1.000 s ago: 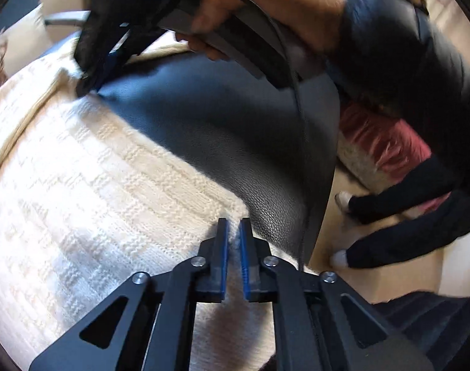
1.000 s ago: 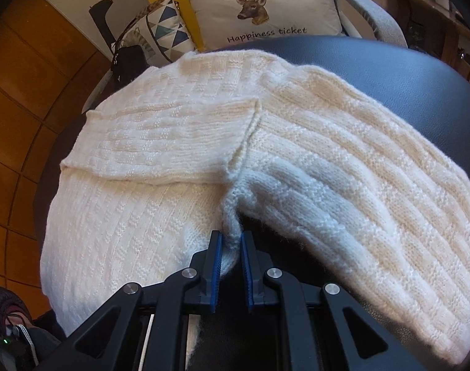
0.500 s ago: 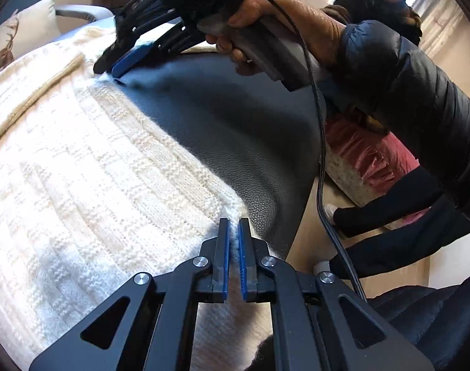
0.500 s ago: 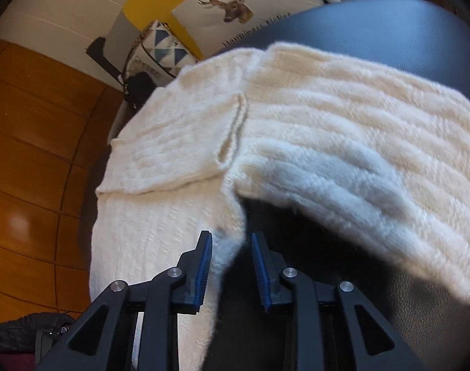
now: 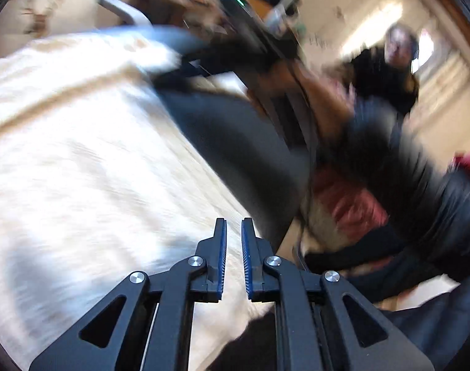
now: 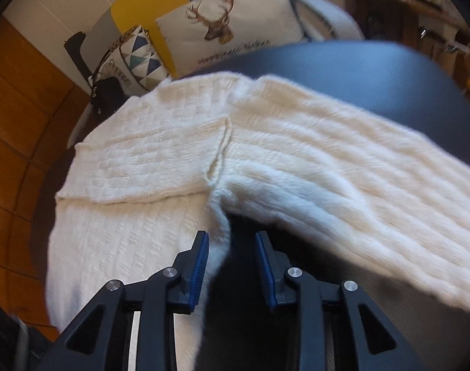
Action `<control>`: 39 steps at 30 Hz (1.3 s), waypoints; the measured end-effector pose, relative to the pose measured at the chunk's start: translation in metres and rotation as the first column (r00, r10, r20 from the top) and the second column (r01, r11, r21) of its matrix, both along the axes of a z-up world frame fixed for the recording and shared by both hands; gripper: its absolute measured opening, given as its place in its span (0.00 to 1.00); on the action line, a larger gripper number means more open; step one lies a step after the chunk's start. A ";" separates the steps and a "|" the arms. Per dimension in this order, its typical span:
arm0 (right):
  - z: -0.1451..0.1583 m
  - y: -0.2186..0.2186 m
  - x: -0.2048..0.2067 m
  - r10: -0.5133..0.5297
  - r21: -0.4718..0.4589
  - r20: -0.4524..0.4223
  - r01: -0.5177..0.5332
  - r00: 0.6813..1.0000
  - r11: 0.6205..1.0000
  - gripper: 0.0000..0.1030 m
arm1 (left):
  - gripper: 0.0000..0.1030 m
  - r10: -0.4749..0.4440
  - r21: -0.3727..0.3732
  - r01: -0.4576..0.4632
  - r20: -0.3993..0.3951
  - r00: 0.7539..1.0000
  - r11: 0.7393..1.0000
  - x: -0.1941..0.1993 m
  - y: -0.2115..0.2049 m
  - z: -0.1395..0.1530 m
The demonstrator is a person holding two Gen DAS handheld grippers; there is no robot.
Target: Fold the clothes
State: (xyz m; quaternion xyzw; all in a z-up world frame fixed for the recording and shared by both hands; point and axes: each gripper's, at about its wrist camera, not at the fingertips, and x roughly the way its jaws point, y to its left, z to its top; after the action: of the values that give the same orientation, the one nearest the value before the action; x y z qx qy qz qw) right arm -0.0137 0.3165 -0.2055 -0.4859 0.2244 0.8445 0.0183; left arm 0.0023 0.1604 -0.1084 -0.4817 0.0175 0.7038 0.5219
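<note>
A cream knitted sweater (image 6: pixel 173 154) lies spread on a dark leather seat (image 6: pixel 358 71), one sleeve folded across its body. My right gripper (image 6: pixel 232 236) hangs just over the sweater's near edge. Its jaws are opening; a strip of the knit lies loose between them beside the left finger (image 6: pixel 202 247), and neither pad presses it. The left wrist view is smeared by motion. There my left gripper (image 5: pixel 233 228) hovers over the sweater (image 5: pixel 80 154) near the edge of the seat (image 5: pixel 235 142). Its jaws are opening to a narrow gap that holds nothing.
A deer-print pillow (image 6: pixel 228 21), a triangle-patterned pillow (image 6: pixel 136 58) and a black bag (image 6: pixel 108 92) sit behind the seat. Wooden floor (image 6: pixel 15 117) lies to the left. A dark jacket sleeve (image 5: pixel 405 170), a red cushion (image 5: pixel 352 207) and a person (image 5: pixel 386 80) fill the right.
My right gripper let go of the sweater's edge, its jaws spread and it rose a little. My left gripper swung quickly, blurring its view, and its jaws parted slightly.
</note>
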 end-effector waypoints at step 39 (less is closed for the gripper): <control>0.002 -0.199 -0.004 0.294 0.151 0.027 -0.295 0.955 0.943 0.31 | 0.10 0.600 -0.197 -0.616 -0.141 0.787 0.763 -0.025 -0.261 -0.019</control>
State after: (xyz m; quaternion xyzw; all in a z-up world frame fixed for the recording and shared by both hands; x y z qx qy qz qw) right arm -0.0179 0.1176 -0.2039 -0.5128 0.0835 0.8515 -0.0701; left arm -0.0230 -0.1011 -0.1269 -0.4940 -0.0394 0.8441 0.2046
